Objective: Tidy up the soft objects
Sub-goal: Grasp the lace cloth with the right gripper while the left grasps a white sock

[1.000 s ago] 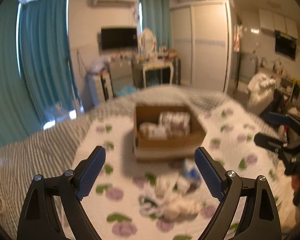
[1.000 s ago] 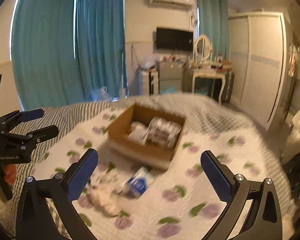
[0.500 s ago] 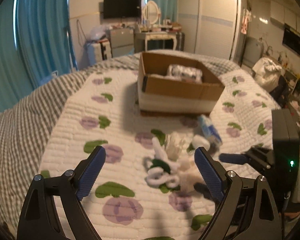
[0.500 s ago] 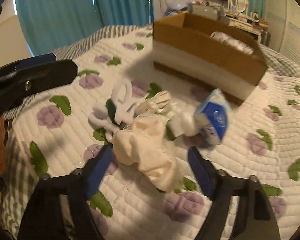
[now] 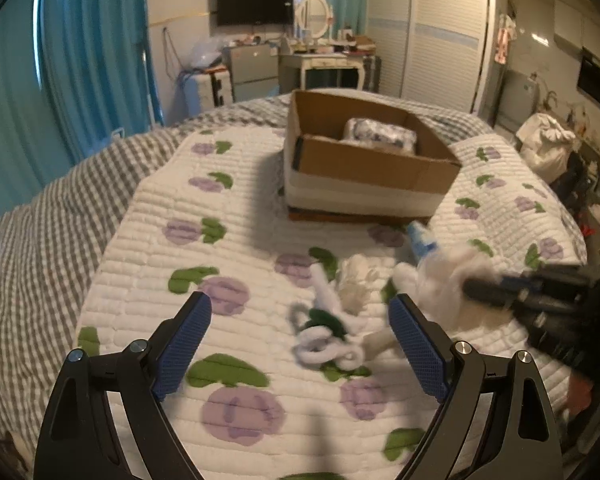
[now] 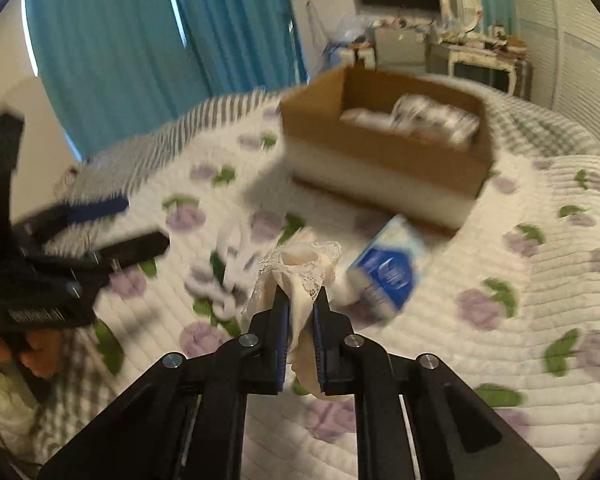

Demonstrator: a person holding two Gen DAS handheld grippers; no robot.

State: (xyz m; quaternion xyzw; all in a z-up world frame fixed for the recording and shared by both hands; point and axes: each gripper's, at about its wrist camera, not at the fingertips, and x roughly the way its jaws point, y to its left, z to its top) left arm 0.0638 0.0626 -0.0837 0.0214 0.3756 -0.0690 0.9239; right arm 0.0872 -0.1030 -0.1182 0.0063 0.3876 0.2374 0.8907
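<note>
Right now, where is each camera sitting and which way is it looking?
Left wrist: on the left gripper, open, looking down the bed at white and green loops; the right gripper shows at its right.
Right wrist: on the right gripper, shut on cream lacy cloth; the left gripper and fingers show at its left.
Shared: cardboard box, blue pack.

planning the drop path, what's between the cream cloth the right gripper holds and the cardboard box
In the right wrist view, only the blue-and-white tissue pack and bare quilt lie between cream cloth and cardboard box.
</note>
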